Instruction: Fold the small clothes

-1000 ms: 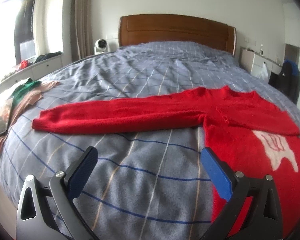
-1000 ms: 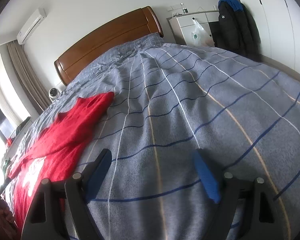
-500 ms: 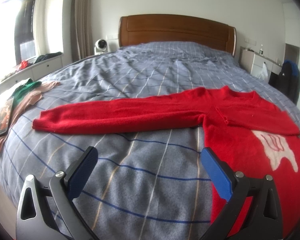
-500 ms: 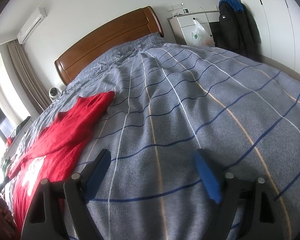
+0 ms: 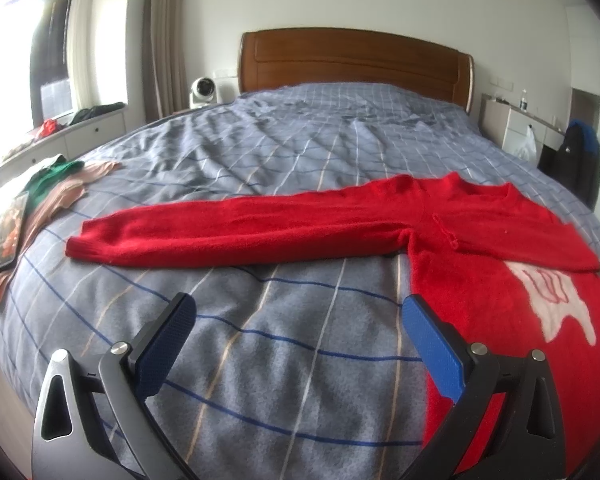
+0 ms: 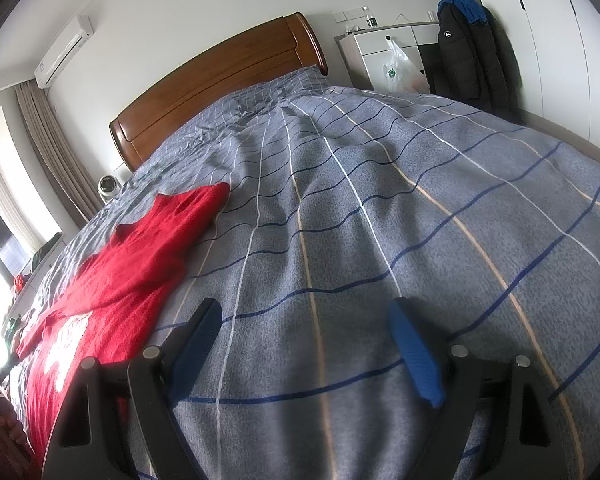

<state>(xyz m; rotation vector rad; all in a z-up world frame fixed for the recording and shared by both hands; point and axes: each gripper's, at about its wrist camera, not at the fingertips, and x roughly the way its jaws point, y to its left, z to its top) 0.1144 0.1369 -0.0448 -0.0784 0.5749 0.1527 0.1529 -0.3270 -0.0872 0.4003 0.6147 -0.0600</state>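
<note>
Left wrist view: a red sweater is seen spread flat on the grey checked bedspread, its body at the right and 1 long sleeve stretched out toward the left. The other sleeve appears to be laid across the chest already, above a white motif, so the fold is judged to be at an early step, with the long sleeve not yet brought in. For the next move, the cuff end of that sleeve would need to be pinched and carried across the body.

The left gripper is held above bare bedspread, short of the sleeve, with its 2 blue pads spread wide and nothing between them. In the right wrist view, the right gripper is likewise spread wide and empty over bare cover, and the sweater is seen off to its left. Further out, a pile of green and pink clothes is seen by the bed's left edge, and a wooden headboard beyond.
</note>
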